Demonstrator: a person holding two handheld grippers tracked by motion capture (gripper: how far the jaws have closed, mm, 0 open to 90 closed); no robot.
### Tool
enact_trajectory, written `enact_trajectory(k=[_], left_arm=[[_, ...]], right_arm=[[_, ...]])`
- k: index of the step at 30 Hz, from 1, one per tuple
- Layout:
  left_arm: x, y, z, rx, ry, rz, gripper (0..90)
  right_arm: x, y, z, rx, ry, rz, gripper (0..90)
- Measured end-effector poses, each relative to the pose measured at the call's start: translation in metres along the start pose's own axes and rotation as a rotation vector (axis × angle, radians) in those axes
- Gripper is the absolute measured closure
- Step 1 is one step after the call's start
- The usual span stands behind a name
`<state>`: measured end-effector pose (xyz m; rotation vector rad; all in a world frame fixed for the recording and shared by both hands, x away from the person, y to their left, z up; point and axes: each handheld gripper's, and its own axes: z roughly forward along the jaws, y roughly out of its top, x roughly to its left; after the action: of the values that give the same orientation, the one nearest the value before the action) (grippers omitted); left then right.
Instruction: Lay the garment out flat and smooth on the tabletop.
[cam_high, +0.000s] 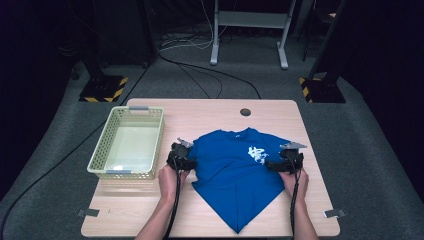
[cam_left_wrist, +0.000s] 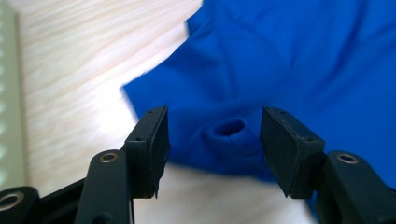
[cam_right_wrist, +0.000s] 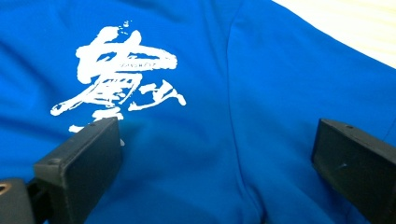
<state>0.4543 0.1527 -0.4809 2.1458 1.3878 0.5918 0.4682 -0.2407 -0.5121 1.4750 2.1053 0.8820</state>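
1. Spanning most of the high view, the wooden table (cam_high: 150, 210) carried everything.
2. Lying flat on its right half, the blue T-shirt (cam_high: 232, 175) showed a white print (cam_right_wrist: 119, 74) on the chest.
3. Sitting on the table's left part, well apart from the shirt, was a pale green basket (cam_high: 97, 165).
4. Resting at the shirt's right edge, the right gripper (cam_right_wrist: 217, 158) had its jaws wide apart over flat cloth.
5. Meeting the shirt's left edge, the left gripper (cam_left_wrist: 215, 144) had jaws apart, a small fold between them, unpinched.
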Motion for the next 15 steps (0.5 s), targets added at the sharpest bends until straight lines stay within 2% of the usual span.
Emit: enact_trajectory(k=[2, 5, 8, 10, 12, 13, 15], left_arm=[[0.005, -0.009, -0.005, 0.007, 0.007, 0.007, 42.5], [0.007, -0.015, -0.011, 0.004, 0.023, 0.03, 42.5], [0.007, -0.009, -0.019, -0.053, 0.011, 0.024, 41.3], [0.005, 0.0, -0.022, -0.094, -0.029, 0.009, 38.7], [0.002, 0.009, -0.017, -0.129, -0.08, 0.002, 37.2], [0.001, 0.014, -0.01, -0.113, -0.089, -0.003, 40.0], [-0.002, 0.02, 0.006, -0.084, -0.136, 0.003, 38.5]], right_arm=[[0.0, 0.0, 0.0, 0.0, 0.0, 0.0, 1.2], [0.0, 0.0, 0.0, 0.0, 0.0, 0.0, 1.2], [0.0, 0.0, 0.0, 0.0, 0.0, 0.0, 1.2], [0.0, 0.0, 0.0, 0.0, -0.001, 0.0, 1.3], [0.0, 0.0, 0.0, 0.0, -0.001, 0.001, 1.3], [0.0, 0.0, 0.0, 0.0, -0.002, 0.001, 1.4], [0.0, 0.0, 0.0, 0.0, -0.002, 0.001, 1.4]])
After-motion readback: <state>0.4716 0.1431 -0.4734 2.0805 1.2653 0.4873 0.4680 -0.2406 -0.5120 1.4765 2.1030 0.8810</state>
